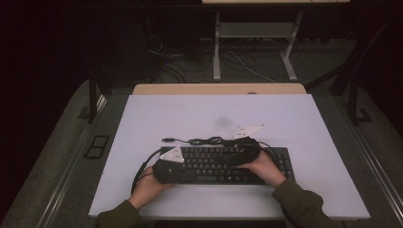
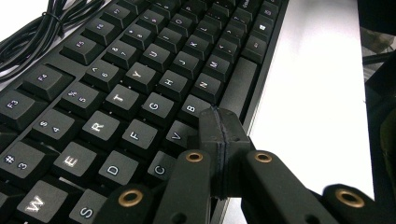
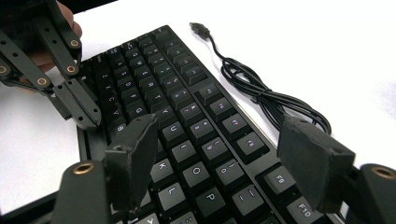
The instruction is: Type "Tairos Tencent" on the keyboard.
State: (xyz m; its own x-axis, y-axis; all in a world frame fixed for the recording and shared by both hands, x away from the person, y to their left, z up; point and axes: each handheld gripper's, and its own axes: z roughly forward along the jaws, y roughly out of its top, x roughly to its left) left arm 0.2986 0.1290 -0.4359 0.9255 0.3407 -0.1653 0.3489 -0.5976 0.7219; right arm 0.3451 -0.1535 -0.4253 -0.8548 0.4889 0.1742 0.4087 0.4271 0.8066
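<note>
One black keyboard (image 1: pixel 223 164) lies flat near the front edge of the white worktop (image 1: pixel 294 118), its keys printed with white legends. We note its black cable (image 3: pixel 261 91) bundled just behind it, the plug lying loose on the worktop. The left tongs (image 2: pixel 219 140) are pressed fully together, tips at the keyboard's front edge near the spacebar. The right tongs (image 3: pixel 224 158) stand wide over the keys, holding nothing.

Matt black plastic keyboard (image 1: pixel 223 164) rests on a smooth, pale table (image 1: pixel 190 114).
</note>
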